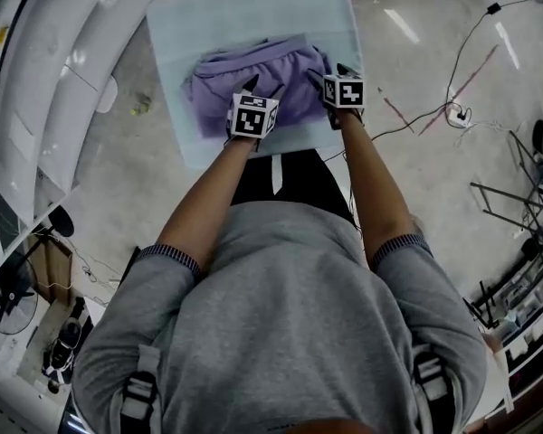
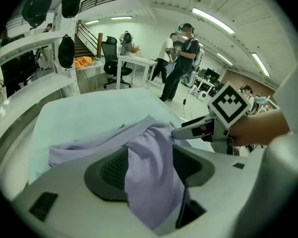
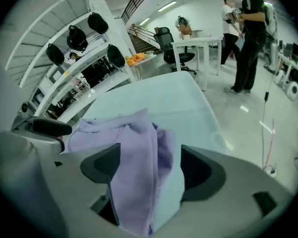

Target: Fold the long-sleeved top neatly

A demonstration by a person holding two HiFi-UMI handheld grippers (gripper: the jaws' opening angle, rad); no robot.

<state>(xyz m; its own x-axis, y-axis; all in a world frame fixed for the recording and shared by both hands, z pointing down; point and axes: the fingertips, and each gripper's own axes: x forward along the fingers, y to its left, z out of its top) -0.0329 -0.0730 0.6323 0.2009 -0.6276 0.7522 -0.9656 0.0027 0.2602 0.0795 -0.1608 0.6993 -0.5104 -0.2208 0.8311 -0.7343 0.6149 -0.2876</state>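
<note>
Your left gripper [image 2: 151, 166] pinches a bunched fold of the lavender long-sleeved top [image 1: 273, 66], while your right gripper [image 3: 150, 170] stands agape with cloth lying loose between its jaws; heaped at the near edge of the pale table [image 1: 253, 7], the top looks light, limp and prone to sliding, so take it by hem or shoulder seams.

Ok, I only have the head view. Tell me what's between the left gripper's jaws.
Observer: The purple top fills the whole gap between the left gripper pads; whether they pinch it, I can't tell.
Operator: Now the right gripper.
Observer: The right gripper is open. The top lies against one pad, and bare table shows before the other.
Operator: Report anything past the table.
Observer: Several people stand on the floor beyond its far end.
</note>
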